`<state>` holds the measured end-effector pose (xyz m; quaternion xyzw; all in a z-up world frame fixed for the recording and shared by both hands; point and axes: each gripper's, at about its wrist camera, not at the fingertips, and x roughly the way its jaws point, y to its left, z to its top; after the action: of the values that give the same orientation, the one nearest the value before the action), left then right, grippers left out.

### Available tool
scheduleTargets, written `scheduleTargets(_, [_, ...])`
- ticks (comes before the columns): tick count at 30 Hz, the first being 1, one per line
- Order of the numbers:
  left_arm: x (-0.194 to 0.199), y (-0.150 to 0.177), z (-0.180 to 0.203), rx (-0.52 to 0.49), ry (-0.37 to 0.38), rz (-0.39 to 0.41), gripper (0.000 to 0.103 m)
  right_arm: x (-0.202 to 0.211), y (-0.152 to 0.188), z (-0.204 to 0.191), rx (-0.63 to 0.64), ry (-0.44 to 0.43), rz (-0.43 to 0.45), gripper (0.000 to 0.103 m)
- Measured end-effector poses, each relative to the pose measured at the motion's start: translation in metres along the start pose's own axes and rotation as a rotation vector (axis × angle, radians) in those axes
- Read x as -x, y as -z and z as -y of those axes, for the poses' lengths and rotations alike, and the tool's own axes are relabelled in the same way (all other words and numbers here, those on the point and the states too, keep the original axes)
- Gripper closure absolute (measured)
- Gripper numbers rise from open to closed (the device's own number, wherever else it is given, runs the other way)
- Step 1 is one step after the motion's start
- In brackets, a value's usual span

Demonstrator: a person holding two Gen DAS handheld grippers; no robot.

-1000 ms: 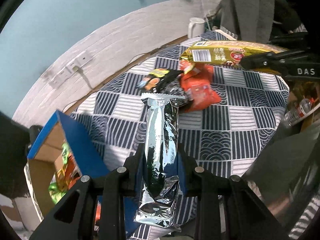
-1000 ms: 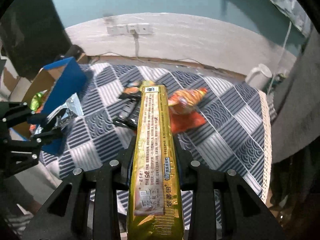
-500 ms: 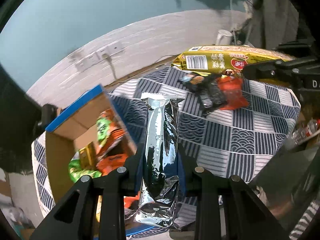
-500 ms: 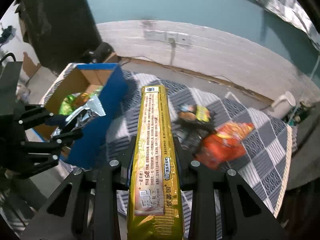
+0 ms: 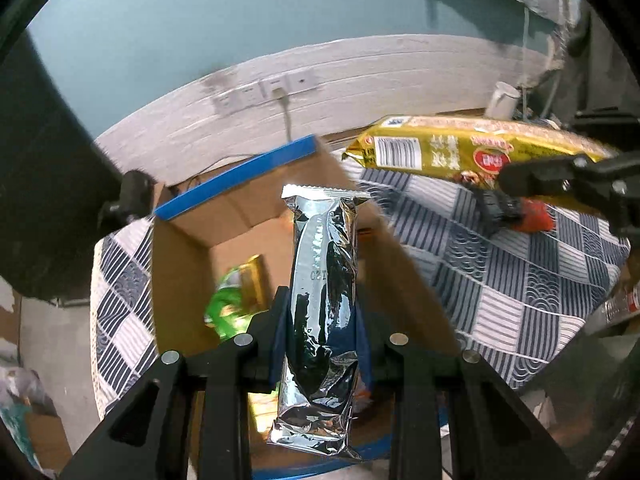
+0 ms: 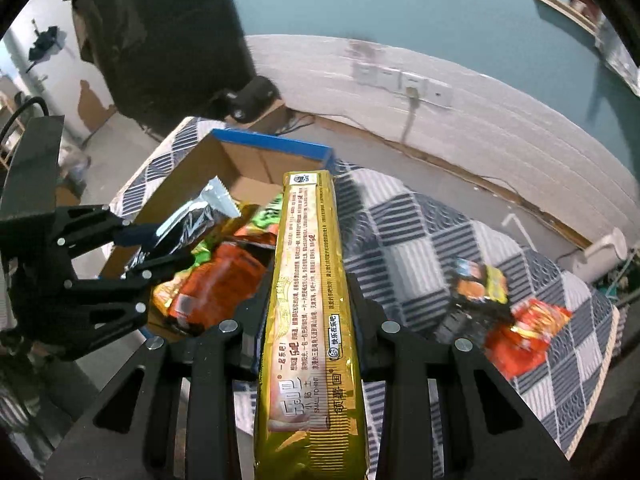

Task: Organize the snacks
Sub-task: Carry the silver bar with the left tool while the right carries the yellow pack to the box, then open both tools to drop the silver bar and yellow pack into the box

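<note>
My left gripper (image 5: 322, 316) is shut on a long silver foil packet (image 5: 322, 280) and holds it above the open cardboard box (image 5: 192, 264) with blue-edged flaps. My right gripper (image 6: 308, 304) is shut on a long gold snack packet (image 6: 308, 280), just right of the box (image 6: 248, 160). The gold packet (image 5: 460, 150) also shows at the upper right of the left wrist view. Seen from the right wrist, the left gripper (image 6: 160, 244) holds the silver packet (image 6: 192, 216) over orange and green packets (image 6: 216, 284) inside the box.
A checked blue-and-white cloth (image 6: 408, 240) covers the table. Loose snacks lie on it to the right: a dark packet (image 6: 476, 280) and an orange-red one (image 6: 524, 328). A white mug (image 6: 600, 254) stands at the far edge. Wall sockets (image 6: 408, 80) sit behind.
Both grippers have swung left with their packets, from over the loose snacks on the cloth to the box. The box now fills the middle of both views.
</note>
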<state>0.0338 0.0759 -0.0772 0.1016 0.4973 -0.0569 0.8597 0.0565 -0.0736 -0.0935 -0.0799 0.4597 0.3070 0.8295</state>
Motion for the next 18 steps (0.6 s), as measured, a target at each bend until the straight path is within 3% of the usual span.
scheduleTargets(18, [-0.02,0.028,-0.069,0.169,-0.024,-0.045,0.073,-0.071,-0.038,-0.072,0.048,-0.059,-0.064,0.073])
